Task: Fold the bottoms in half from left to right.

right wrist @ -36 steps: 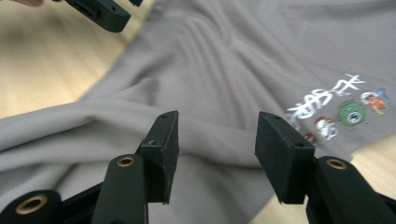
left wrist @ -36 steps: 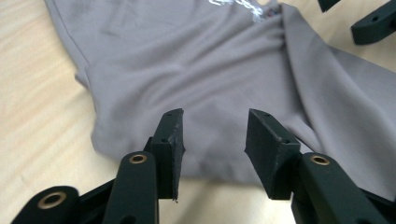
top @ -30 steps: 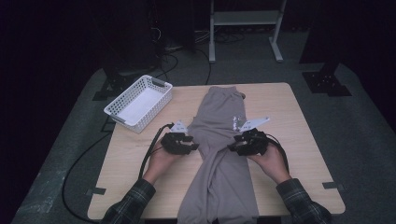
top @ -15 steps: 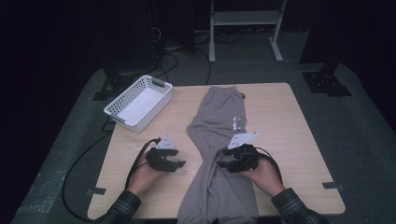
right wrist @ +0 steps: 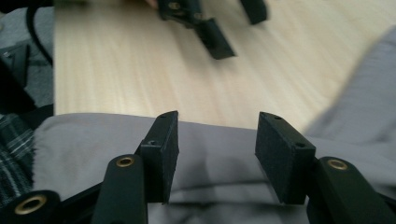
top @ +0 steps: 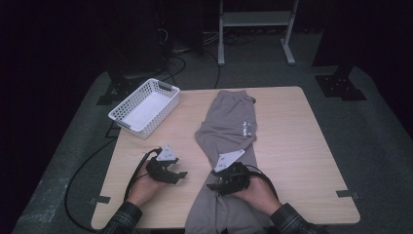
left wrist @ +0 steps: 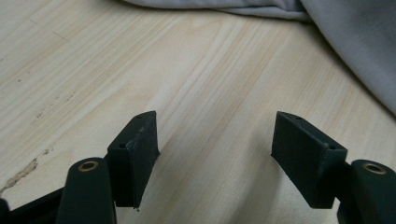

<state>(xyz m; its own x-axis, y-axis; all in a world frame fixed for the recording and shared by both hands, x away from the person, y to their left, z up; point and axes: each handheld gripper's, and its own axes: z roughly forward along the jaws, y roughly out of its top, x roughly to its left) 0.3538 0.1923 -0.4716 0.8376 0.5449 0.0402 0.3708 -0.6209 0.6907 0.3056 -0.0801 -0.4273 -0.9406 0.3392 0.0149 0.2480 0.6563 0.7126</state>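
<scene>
Two grippers sit near the table's (top: pixel 302 146) front edge, and we read the scene from the left. Farthest left, a black cable (top: pixel 80 180) loops over the grey floor and runs up to the left gripper (top: pixel 181 174). Behind it, at the table's far left corner and partly over the edge, we see a white basket (top: pixel 127 117) with latticed walls, well apart from both grippers.

The left gripper rests over bare wood, held in the left hand (top: pixel 143 187), its grey plate on top. In its own view we see its jaws spread wide with nothing but wood grain between them; the grey trousers (left wrist: pixel 355 56) cross the top and right of that view, near but not touching the jaws.

The trousers (top: pixel 229 126) run down the table's middle from the far edge to the front edge, where they hang over. Some small white marks show on the cloth near its right edge; we cannot tell what they are.

The right gripper (top: pixel 210 186) lies on the lower part of the trousers, held in the right hand (top: pixel 258 192), pointing toward the left gripper. In its own view its jaws stand moderately open just above the cloth (right wrist: pixel 210 158), gripping nothing, with the left gripper (right wrist: pixel 233 28) blurred beyond across the bare wood. A plaid sleeve (right wrist: pixel 14 140) shows at that view's left edge.

Behind the table a white-legged stand (top: pixel 253 29) rises from the dark floor.
</scene>
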